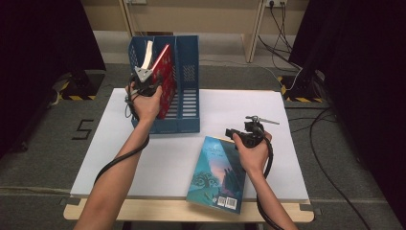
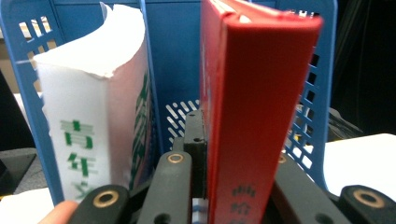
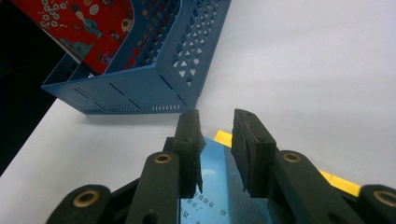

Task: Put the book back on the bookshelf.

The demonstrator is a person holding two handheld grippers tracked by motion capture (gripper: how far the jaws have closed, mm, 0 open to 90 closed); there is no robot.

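Note:
A red book [image 1: 164, 79] stands upright in the middle slot of a blue file rack [image 1: 188, 81]. My left gripper [image 1: 152, 79] is shut on its spine edge, as the left gripper view shows: the red book [image 2: 261, 116] sits between the jaws of the left gripper [image 2: 238, 140]. A white book [image 2: 93, 116] leans in the slot to the left. My right gripper [image 1: 231, 132] hovers at the top edge of a blue illustrated book [image 1: 218, 175] lying flat. In the right gripper view the right gripper [image 3: 215, 135] stands open above the blue book [image 3: 212, 200], nothing between its pads.
The white board [image 1: 158, 167] covers the table, and the blue book overhangs its near edge. The rack's right slot [image 1: 190, 98] holds nothing. Cables [image 1: 330, 158] run over the floor at right, beside dark curtains.

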